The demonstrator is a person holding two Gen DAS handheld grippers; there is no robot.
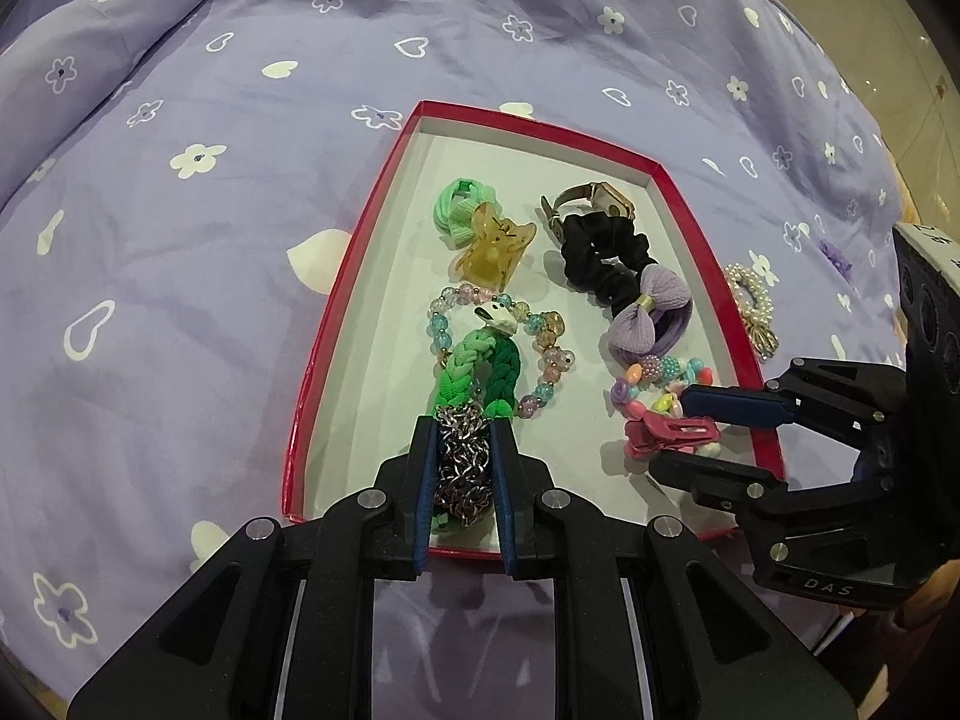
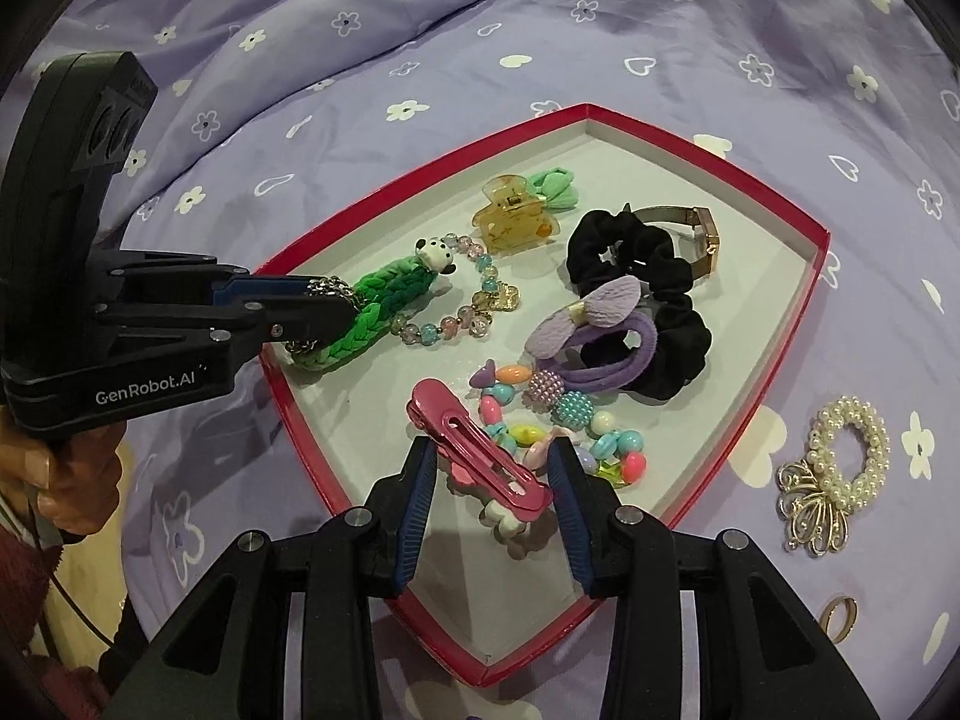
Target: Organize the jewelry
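Presently: left gripper pinched on knotted silver chain; right gripper, half-open, straddles glossy pink clip unpressed in red-rimmed tray.

Two hand-held grippers point steeply down.
The left gripper is clamped tight; the right gripper stands partly apart, both angled inward.
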